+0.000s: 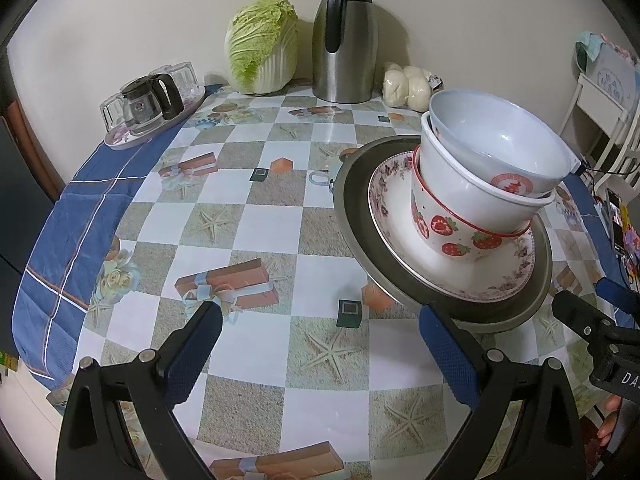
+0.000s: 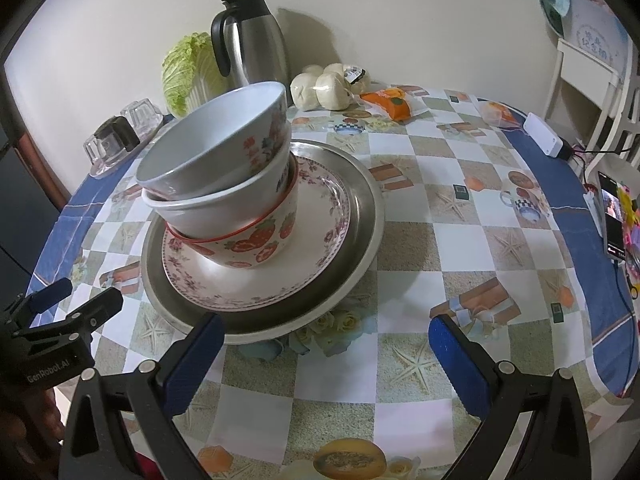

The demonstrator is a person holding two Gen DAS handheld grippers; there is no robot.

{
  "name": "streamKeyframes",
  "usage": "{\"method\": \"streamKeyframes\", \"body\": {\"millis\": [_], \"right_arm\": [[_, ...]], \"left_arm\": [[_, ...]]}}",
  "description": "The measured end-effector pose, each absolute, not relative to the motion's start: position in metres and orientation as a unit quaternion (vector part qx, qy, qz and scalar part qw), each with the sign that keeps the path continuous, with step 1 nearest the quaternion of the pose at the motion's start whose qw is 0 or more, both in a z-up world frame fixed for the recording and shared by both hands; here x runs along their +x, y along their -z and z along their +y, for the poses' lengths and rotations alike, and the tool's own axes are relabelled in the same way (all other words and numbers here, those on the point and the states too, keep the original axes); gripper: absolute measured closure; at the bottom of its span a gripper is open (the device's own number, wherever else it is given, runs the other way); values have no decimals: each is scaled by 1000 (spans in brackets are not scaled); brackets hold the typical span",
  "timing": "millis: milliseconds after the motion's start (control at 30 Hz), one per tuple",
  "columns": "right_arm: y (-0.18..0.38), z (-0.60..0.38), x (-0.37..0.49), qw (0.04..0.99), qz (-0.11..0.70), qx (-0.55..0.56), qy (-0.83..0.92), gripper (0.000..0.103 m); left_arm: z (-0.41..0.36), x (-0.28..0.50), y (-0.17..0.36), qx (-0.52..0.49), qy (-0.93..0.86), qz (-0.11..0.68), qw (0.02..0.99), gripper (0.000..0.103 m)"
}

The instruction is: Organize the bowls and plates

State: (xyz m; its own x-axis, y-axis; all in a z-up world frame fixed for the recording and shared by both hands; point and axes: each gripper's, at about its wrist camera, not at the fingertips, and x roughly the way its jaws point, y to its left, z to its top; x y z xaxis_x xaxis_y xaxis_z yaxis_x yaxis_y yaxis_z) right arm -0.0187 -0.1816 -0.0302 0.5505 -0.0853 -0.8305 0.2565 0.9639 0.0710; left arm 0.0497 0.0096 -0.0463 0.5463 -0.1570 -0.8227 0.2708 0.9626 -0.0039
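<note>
Now both grippers, left (image 1: 320,328) and right (image 2: 326,338), hanging spread and empty; bowls (image 2: 224,184) nesting on plates (image 2: 280,280), stack seemingly leaning, probably needing steadying.

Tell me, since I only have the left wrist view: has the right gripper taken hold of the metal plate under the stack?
Observer: No. The right gripper is open, and only tablecloth shows between its fingers.
Operator: What is behind the bowls? They block my view.
Observer: An orange packet lies on the table beyond the metal plate, beside the buns.
Operator: Is there anything to avoid on the far right?
Observer: A phone with its screen lit sits at the table's right edge.
</note>
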Motion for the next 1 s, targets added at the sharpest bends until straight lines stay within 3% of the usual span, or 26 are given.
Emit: {"method": "streamKeyframes", "body": {"millis": [1000], "right_arm": [[34,-182,-18,872,471,92,99,0]], "left_arm": [[10,49,49,65,122,463,876,4]]}}
